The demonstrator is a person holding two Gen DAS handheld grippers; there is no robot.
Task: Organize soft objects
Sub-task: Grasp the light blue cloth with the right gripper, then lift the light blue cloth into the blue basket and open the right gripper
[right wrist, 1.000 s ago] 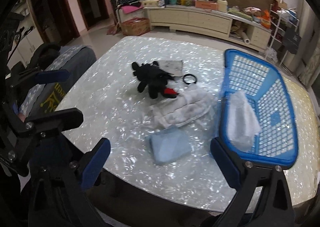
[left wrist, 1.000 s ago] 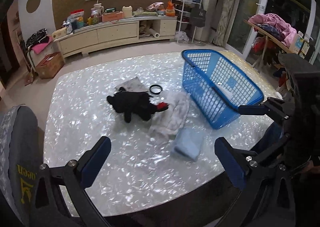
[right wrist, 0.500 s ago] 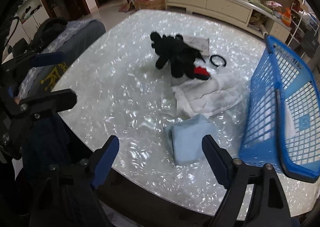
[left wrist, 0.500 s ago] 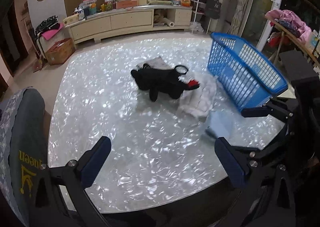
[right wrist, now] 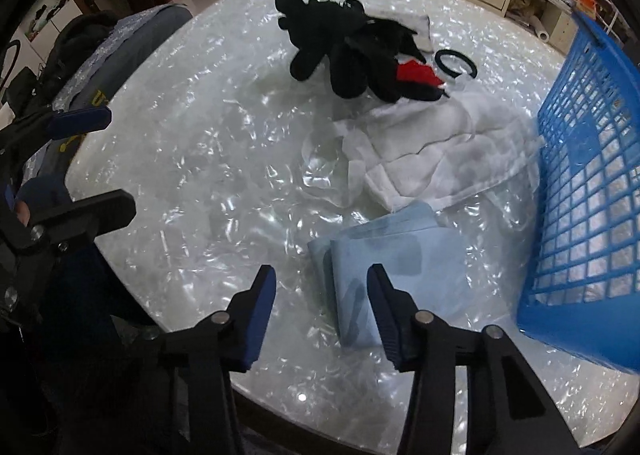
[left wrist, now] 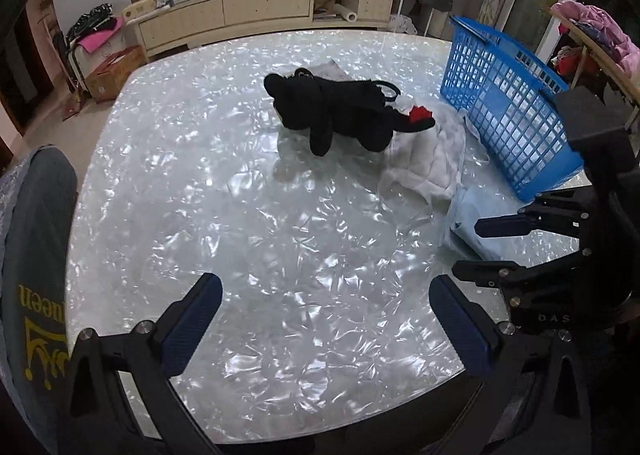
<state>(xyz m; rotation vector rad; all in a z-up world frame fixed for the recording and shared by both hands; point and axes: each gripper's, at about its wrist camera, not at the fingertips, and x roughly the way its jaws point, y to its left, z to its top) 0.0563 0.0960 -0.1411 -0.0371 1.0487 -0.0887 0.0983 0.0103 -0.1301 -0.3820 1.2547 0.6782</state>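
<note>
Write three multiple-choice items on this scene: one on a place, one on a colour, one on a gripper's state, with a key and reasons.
1. Where is the folded blue cloth?
A. inside the basket
B. on the table, just ahead of the right gripper
C. under the black plush toy

2. What colour is the basket?
A. blue
B. green
C. white

3. How does the left gripper stand?
A. shut on the white cloth
B. shut on the toy
C. open, holding nothing

Key: 1 B, the cloth lies flat on the table at the right gripper's fingertips. 2 A, its lattice walls are bright blue. 3 C, its fingers are spread wide over bare tabletop, far from the black plush toy and the white cloth.
</note>
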